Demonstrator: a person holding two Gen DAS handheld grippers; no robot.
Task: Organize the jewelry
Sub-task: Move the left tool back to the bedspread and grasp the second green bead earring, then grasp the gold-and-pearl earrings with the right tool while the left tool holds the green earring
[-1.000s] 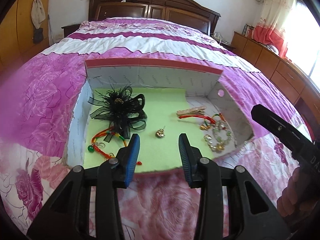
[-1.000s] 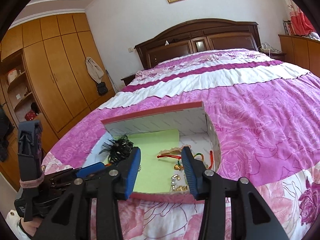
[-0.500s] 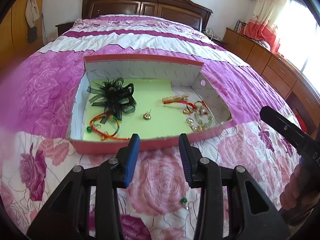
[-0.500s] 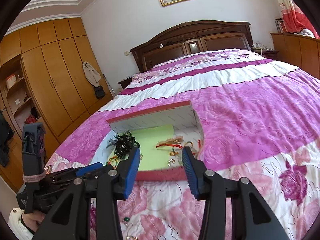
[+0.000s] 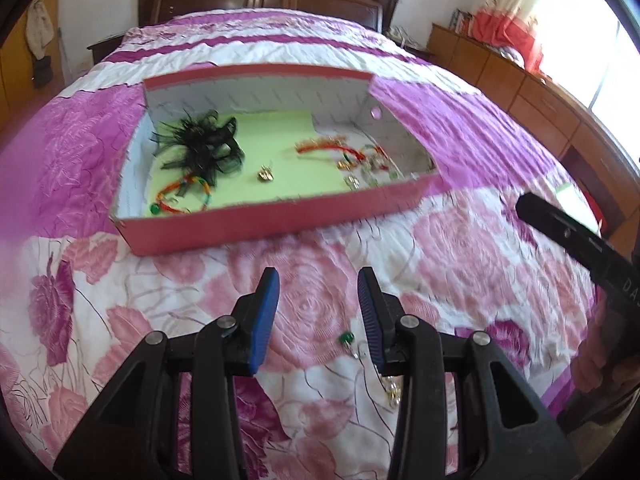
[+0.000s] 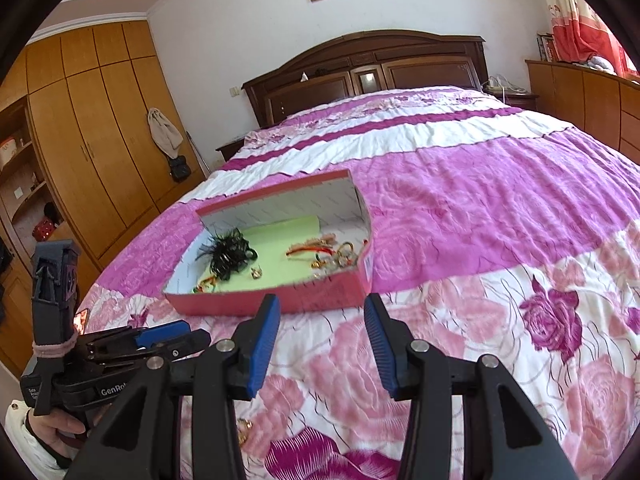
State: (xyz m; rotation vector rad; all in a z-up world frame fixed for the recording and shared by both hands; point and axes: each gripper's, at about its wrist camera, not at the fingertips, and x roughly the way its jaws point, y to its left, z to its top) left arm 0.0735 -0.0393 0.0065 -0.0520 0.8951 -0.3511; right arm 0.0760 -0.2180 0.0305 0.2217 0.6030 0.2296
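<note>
A shallow red box [image 5: 256, 220] [image 6: 280, 292] with a green liner lies on the bed. Inside are a black feather hair piece [image 5: 200, 144] [image 6: 230, 254], a red and green cord bracelet [image 5: 180, 196], a small gold earring [image 5: 265, 175] and a heap of cords and beads [image 5: 360, 160] [image 6: 332, 254]. A green bead earring [image 5: 347, 339] and a gold piece [image 5: 394, 394] lie on the quilt by my left gripper [image 5: 318, 316], which is open and empty, short of the box. My right gripper [image 6: 320, 344] is open and empty. A gold piece [image 6: 244, 430] lies under it.
The floral pink and purple quilt [image 5: 460, 264] covers the whole bed. A dark wood headboard [image 6: 372, 68] stands at the far end. Wooden wardrobes [image 6: 92, 140] line the left wall, low wooden drawers [image 5: 520, 92] the right.
Both grippers have pulled back from over the box toward the near end of the bed. The box now lies farther ahead, and loose pieces on the quilt have come into view.
</note>
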